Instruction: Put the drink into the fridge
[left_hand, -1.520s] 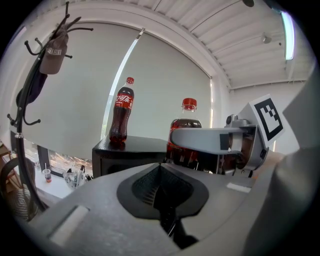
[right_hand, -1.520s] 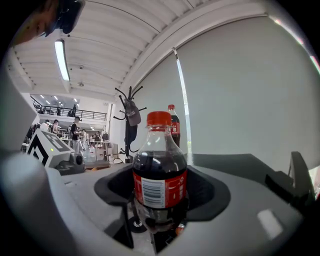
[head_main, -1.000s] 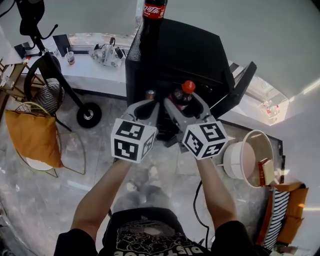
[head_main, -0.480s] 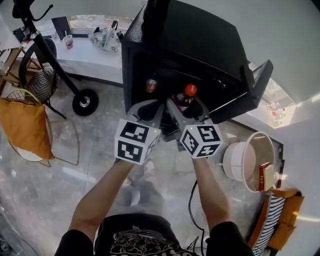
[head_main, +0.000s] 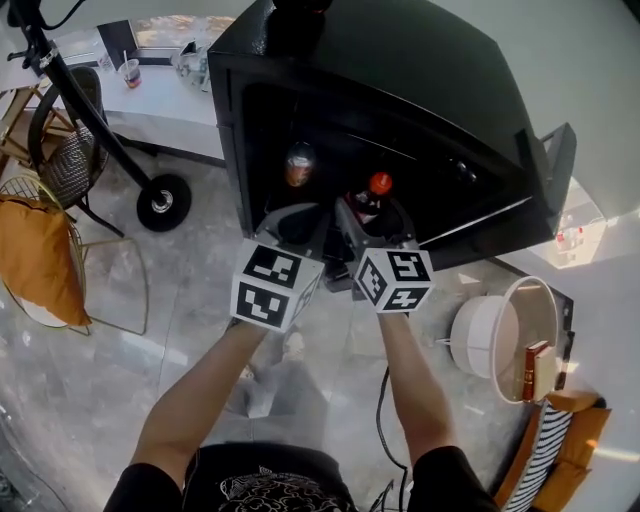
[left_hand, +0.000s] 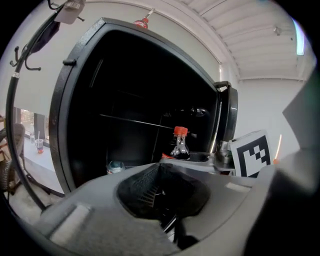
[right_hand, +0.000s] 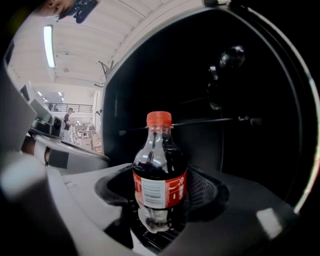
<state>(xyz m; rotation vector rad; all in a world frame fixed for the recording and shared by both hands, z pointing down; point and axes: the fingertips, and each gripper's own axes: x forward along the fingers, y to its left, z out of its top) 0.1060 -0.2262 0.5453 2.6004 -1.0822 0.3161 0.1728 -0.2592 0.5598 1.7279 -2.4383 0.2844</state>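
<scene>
Readable text: none. Marks noted:

1. Bottle (right_hand: 159, 185), clamped in my right claw (right_hand: 160, 212): red label band with a white panel of fine print facing me and white strokes beside it. All too small and curved to read, and I can make out no brand.
2. Right cube (head_main: 395, 280), just below the bottle in the head view: black-and-white square code, no letters or digits.
3. Left cube (head_main: 272, 287), left of the bottle: same kind of code.
4. Shirt print (head_main: 270, 490), well below the bottle: cut off, unreadable.
</scene>
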